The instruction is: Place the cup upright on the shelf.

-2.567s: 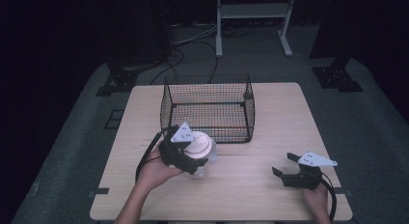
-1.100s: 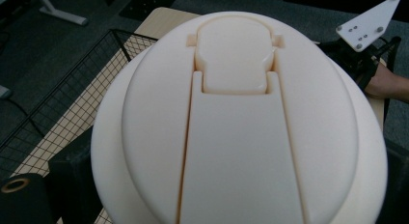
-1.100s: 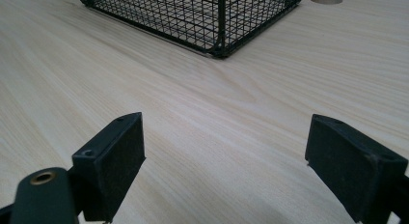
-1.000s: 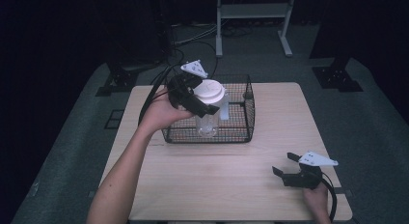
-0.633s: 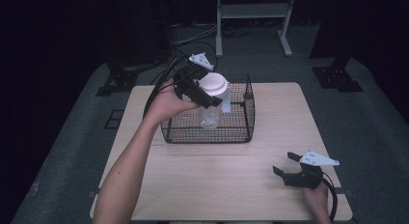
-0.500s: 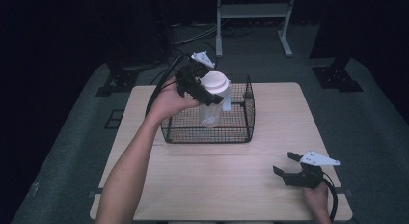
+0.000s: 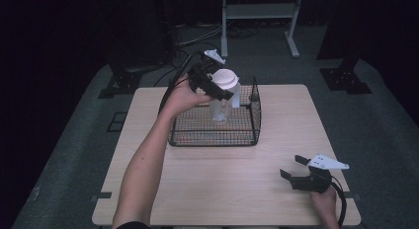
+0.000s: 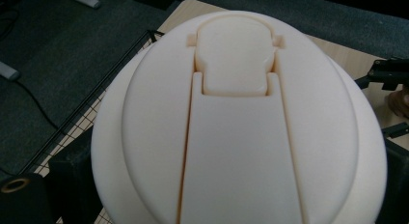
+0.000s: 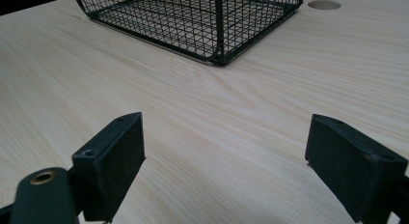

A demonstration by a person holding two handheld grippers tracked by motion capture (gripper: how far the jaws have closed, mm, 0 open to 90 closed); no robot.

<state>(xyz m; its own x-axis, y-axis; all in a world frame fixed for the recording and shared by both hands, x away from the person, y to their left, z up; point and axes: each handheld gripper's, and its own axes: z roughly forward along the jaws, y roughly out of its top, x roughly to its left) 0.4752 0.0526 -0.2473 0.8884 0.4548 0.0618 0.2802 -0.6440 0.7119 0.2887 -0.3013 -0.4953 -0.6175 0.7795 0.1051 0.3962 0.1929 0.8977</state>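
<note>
Bottle over the basket, right gripper idling

Bottle (image 7: 221, 103) — clear, with a cream flip-top lid (image 7: 224, 80) — is hanging upright above the wire basket (image 7: 254, 115), its base dipping inside toward the basket's 12 o'clock side. The left gripper (image 7: 217, 89) is pinching it just under the lid, the person's forearm reaching in from 7 o'clock. From above, the bottle's clear body and its place in the basket are plain; the left gripper view is giving instead the lid (image 8: 236, 122) at close range — hinge tab, flat strap, round rim — with black jaws at either lower edge and a slice of basket mesh (image 8: 82, 122) at 9 o'clock.

The right gripper (image 7: 299, 171) is sitting at the table's (image 7: 276, 209) 5 o'clock corner, well apart from the basket. Its own view is showing jaws spread wide over bare wood grain (image 9: 217, 122), with the basket's near corner (image 9: 214, 57) at 12 o'clock.
</note>
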